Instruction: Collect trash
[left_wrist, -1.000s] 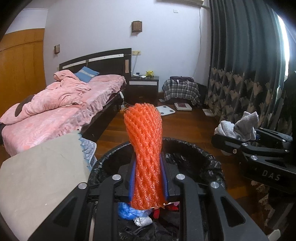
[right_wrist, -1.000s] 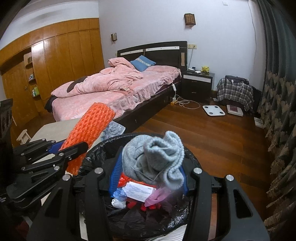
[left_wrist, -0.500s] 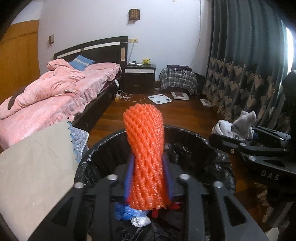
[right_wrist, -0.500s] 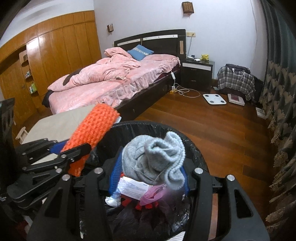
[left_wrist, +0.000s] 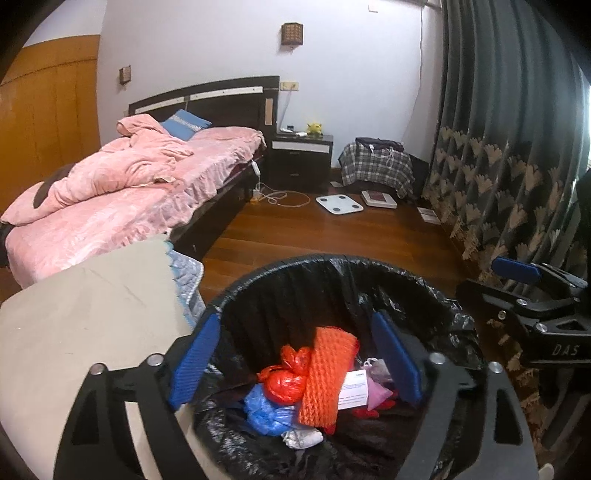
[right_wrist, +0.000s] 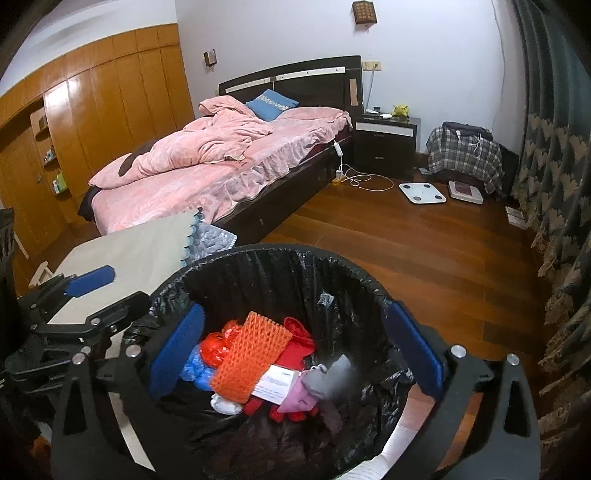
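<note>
Both items released into the bin. Orange net now lying on the trash heap inside the liner, resting against a red bag and over a paper slip; a second ago upright between the left jaws. Grey sock now down among the trash at the right of the heap, blurred, apparently just landed; a second ago clamped in the right jaws above the rim. Left gripper: jaws just opened, spread wide, blue pads apart over the bin mouth, nothing between them, nothing touched. Right gripper: jaws likewise just opened, spread wide, empty, clear of the liner. Judged outcome: this drop-off step complete, both grippers free for the next piece of trash. Desk beside the bin shows no further trash in view.
</note>
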